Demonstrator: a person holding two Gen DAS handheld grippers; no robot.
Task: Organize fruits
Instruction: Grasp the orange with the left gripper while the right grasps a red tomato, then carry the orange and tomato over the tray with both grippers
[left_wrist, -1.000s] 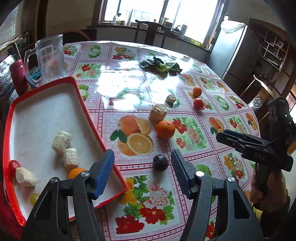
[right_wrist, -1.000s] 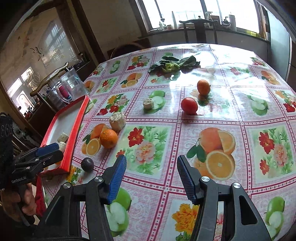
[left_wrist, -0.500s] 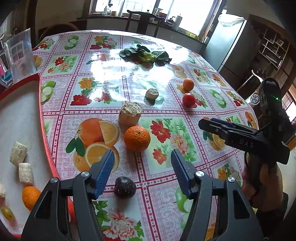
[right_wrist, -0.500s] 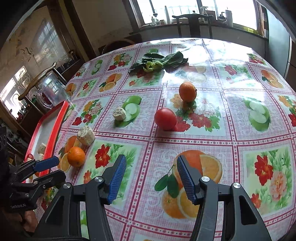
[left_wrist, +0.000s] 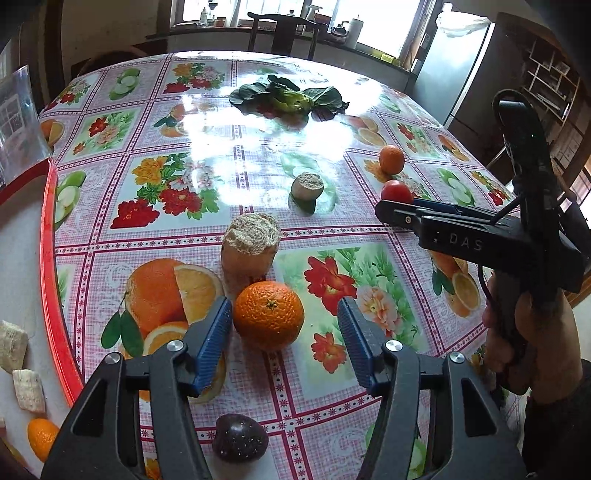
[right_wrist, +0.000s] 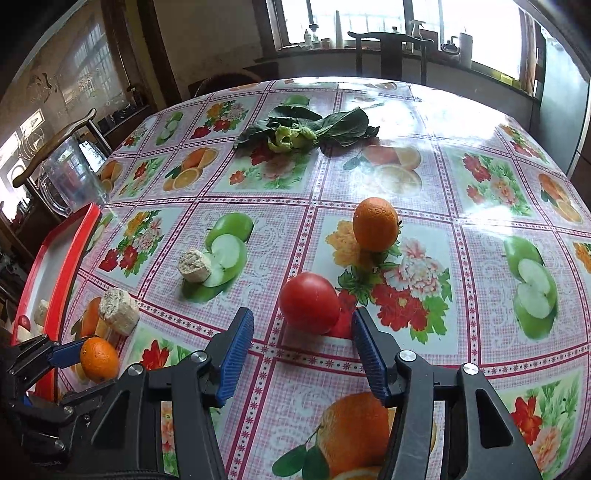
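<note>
My left gripper (left_wrist: 284, 328) is open, its blue pads on either side of an orange (left_wrist: 269, 314) that rests on the table; the orange also shows in the right wrist view (right_wrist: 99, 359). A dark plum (left_wrist: 240, 437) lies below the left gripper. My right gripper (right_wrist: 302, 345) is open just in front of a red tomato (right_wrist: 309, 303), which sits at its fingertips. A second orange (right_wrist: 375, 223) lies beyond the tomato. The red-rimmed tray (left_wrist: 50, 258) at the left holds pale chunks and a small orange (left_wrist: 41, 437).
Two pale cut stumps (left_wrist: 251, 243) (left_wrist: 307, 186) stand on the patterned tablecloth. Leafy greens (left_wrist: 288, 96) lie at the far middle. A clear jug (right_wrist: 68, 177) stands behind the tray. A chair (right_wrist: 389, 51) and a window sill are beyond the table's far edge.
My left gripper has moved forward and right, from over the plum by the tray to straddling the orange. My right gripper has moved forward up to the tomato. Both stayed open.
</note>
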